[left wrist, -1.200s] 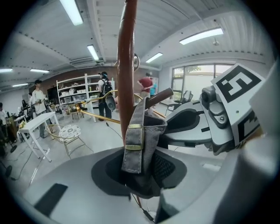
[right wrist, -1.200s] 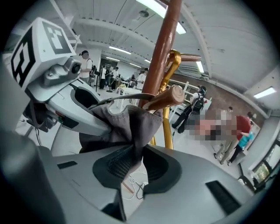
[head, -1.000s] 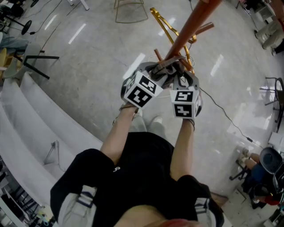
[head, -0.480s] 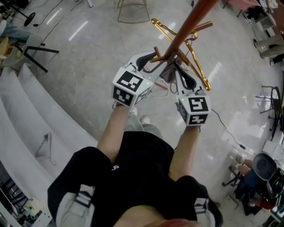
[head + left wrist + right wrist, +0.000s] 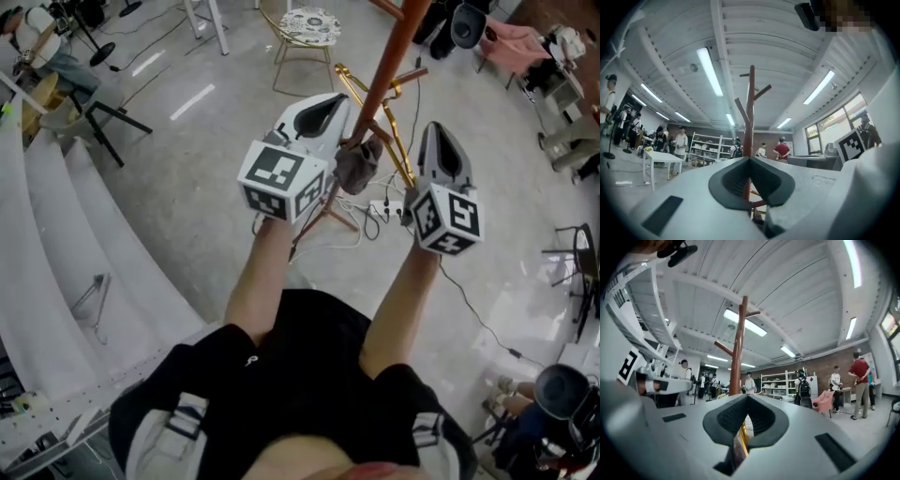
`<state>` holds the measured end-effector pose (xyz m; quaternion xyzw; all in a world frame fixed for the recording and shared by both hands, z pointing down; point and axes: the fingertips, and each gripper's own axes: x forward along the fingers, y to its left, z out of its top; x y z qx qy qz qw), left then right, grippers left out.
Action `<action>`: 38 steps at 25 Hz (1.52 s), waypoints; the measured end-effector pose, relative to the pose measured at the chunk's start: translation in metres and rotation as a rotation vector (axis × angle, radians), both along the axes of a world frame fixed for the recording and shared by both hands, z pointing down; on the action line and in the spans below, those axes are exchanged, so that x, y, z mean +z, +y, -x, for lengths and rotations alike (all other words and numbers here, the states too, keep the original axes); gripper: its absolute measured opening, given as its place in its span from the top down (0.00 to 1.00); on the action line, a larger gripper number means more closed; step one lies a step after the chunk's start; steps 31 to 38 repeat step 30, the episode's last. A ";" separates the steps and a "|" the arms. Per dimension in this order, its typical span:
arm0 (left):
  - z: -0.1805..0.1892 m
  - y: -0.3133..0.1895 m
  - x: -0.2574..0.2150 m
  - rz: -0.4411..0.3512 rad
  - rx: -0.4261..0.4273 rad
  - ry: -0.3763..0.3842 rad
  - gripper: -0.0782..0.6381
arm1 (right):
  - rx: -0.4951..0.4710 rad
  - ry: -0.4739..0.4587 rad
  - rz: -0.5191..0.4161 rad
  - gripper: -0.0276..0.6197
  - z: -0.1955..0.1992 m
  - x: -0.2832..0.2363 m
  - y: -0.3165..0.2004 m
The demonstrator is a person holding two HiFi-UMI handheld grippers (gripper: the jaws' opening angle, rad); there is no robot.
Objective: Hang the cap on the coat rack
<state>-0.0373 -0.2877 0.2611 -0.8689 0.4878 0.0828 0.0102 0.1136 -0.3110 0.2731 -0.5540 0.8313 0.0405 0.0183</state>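
The grey-brown cap point(image 5: 356, 167) hangs from a peg low on the brown coat rack point(image 5: 390, 66), and neither gripper touches it. My left gripper point(image 5: 323, 105) is just left of the cap, its jaws shut with nothing in them. At the right of the pole, my right gripper point(image 5: 441, 141) is shut and empty too. In the left gripper view the closed tips of the left gripper point(image 5: 750, 159) point at the coat rack point(image 5: 751, 108). In the right gripper view the right gripper point(image 5: 747, 397) faces the coat rack point(image 5: 738, 343), slightly to its left.
A gold hanger point(image 5: 401, 159) leans on the rack beside the cap. A power strip point(image 5: 380, 208) and cables lie on the floor by the rack's base. A round-seated chair point(image 5: 309, 23) stands behind, white steps point(image 5: 56, 244) at left. People, shelves point(image 5: 705, 147) and a pink chair point(image 5: 824, 401) are far off.
Both grippers have come off the cap, drawn back and apart from the rack, and closed their jaws. The cap stays hanging on the peg.
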 end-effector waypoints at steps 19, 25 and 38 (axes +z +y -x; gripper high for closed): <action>-0.011 0.009 0.021 0.045 -0.132 -0.028 0.89 | -0.085 -0.010 0.026 0.96 0.014 0.022 0.016; -0.020 0.004 0.018 0.042 -0.112 -0.036 0.89 | -0.088 -0.005 0.016 0.96 0.010 0.016 0.012; -0.028 0.001 0.028 0.074 -0.085 -0.051 0.89 | -0.099 -0.005 0.021 0.96 0.011 0.019 0.009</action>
